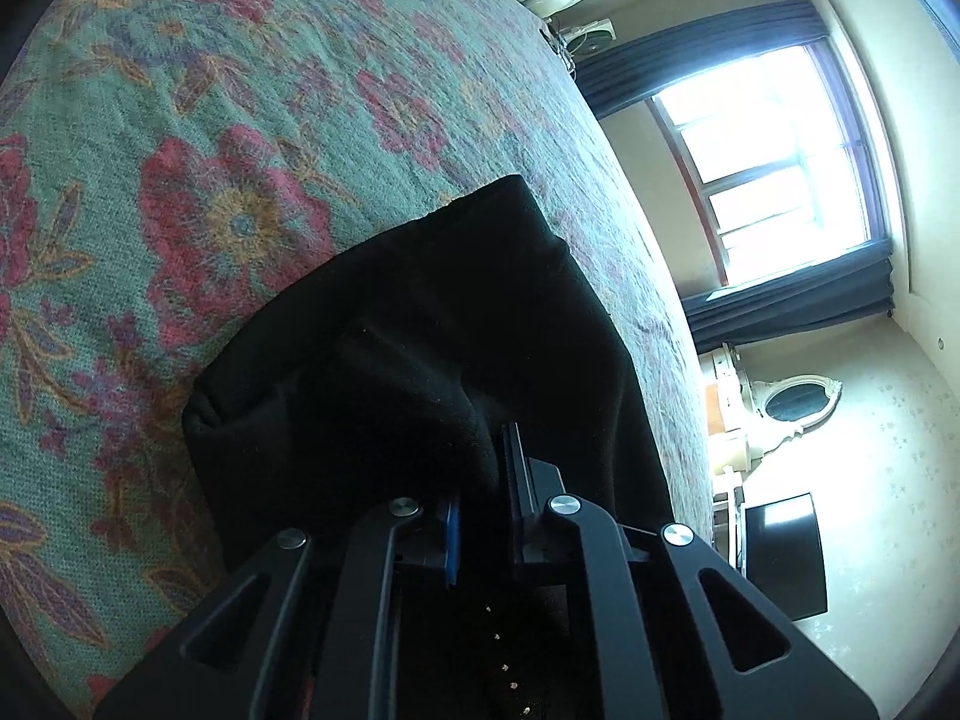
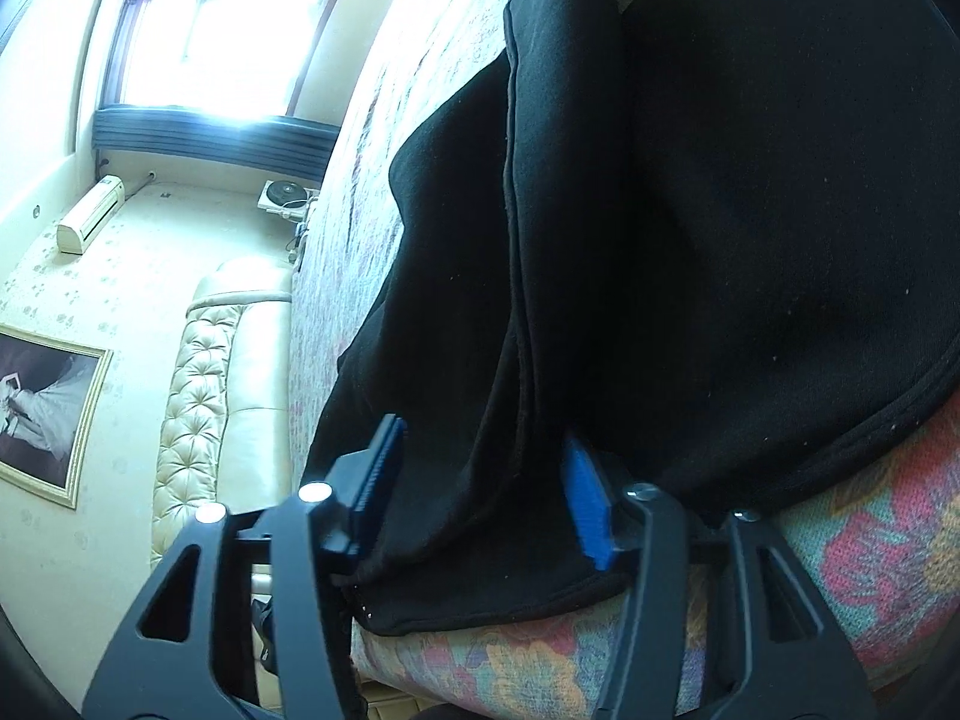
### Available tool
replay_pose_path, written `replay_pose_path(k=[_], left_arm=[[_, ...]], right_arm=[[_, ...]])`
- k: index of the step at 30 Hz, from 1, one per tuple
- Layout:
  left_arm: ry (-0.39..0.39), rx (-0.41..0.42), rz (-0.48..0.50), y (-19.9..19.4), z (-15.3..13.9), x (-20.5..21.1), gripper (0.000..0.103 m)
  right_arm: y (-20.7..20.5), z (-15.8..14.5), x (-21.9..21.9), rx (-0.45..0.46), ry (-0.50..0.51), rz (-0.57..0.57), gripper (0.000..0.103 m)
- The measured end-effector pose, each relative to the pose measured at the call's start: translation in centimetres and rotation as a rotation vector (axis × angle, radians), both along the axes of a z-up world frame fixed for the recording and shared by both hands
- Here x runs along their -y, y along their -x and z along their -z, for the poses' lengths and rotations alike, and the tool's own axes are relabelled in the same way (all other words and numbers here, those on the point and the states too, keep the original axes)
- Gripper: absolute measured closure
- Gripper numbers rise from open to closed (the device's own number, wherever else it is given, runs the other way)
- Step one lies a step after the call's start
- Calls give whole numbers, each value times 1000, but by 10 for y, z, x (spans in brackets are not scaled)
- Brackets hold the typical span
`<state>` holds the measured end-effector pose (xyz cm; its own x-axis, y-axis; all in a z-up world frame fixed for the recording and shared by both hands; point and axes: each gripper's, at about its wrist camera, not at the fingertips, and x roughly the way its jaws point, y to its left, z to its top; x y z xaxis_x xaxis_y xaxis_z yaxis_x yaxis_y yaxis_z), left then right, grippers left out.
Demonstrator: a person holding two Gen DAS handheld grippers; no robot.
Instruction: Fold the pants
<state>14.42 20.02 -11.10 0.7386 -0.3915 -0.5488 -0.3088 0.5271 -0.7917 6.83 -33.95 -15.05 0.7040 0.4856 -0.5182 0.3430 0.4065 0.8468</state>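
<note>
With the pants [image 1: 420, 360] lying on the bed [image 1: 240, 120], we are clenching the left hand-held gripper [image 1: 480, 516] on one edge and straddling a thick fold, unpinched, with the right hand-held gripper [image 2: 480, 480], so we should be lifting evenly.

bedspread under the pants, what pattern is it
The bedspread is teal with red and orange flowers; clearest in the left wrist view.

Bed [image 1: 252, 138] under me, covered by a teal blanket [image 1: 150, 312] with red flowers. My black pants [image 1: 408, 348] lie bunched directly on it.
</note>
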Motion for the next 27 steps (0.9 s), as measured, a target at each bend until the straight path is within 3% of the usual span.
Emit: replay_pose_path(k=[1,4,11,20,24,27], left_arm=[[1,3,0,3,1,-2,92],[7,19,-5,5,-1,-8,94],[1,70,-46,31,-14,-16,95],[18,46,-61,64,-12,-23,95],[-59,45,-35,71,-14,-20,95],[-47,-1,-28,72,0,-21,95]], right_arm=[[-2,5,2,-4,-15,-3,94],[3,14,7,-1,-78,1,95],[17,-15,-1,96,-54,-48,95],[37,2,0,48,-88,-68,95],[41,0,1,52,-70,-82,95],[40,8,0,35,-41,-88,95]])
